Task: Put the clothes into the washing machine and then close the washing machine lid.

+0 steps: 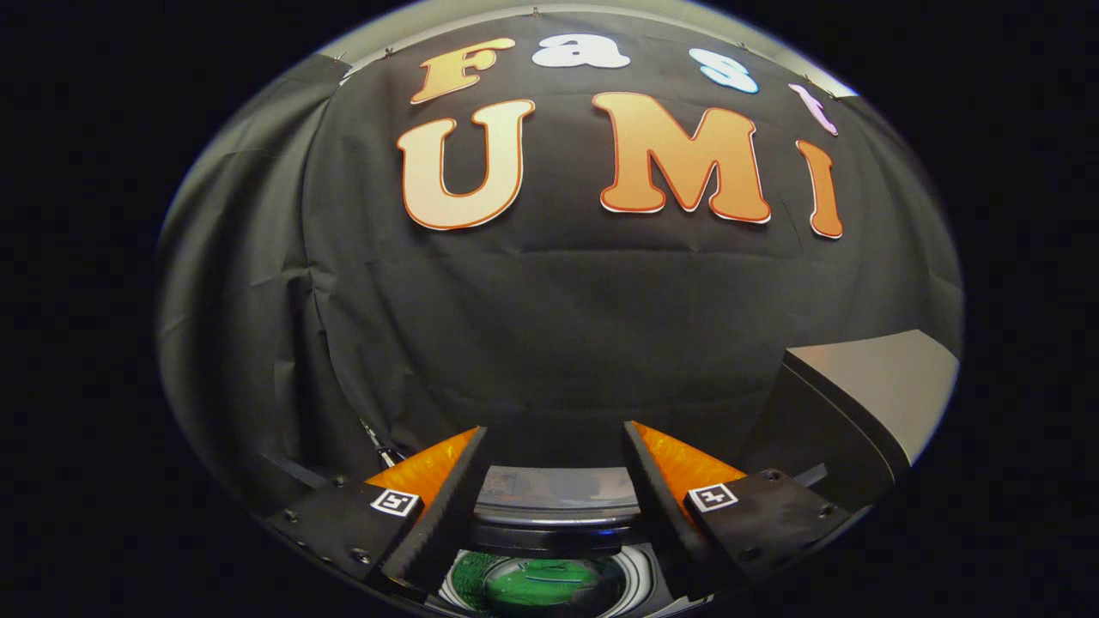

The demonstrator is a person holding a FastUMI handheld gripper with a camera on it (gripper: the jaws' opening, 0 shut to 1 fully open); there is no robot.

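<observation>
At the lower left of the frame the left finger (434, 506) rises as a dark ribbed pad with an orange back and a small square marker at its base. The right finger (661, 502) mirrors it at lower centre-right. The gripper (554, 446) stands wide apart, with nothing between the fingers and neither pad touching anything.

Low in the gap between the fingers, at the bottom centre of the frame, sits the washer (558, 493): its flat grey top shows just above a dark rim. Under that rim is the round lid (549, 584), a clear dome ringed in white. Through it something green (532, 585) lies inside the drum, likely the clothes, though the glare makes it hard to tell. The lid looks down over the drum.

At the right of the frame, beyond the right finger, a grey-topped box (867, 395) with dark sides stands against the black cloth wall.
</observation>
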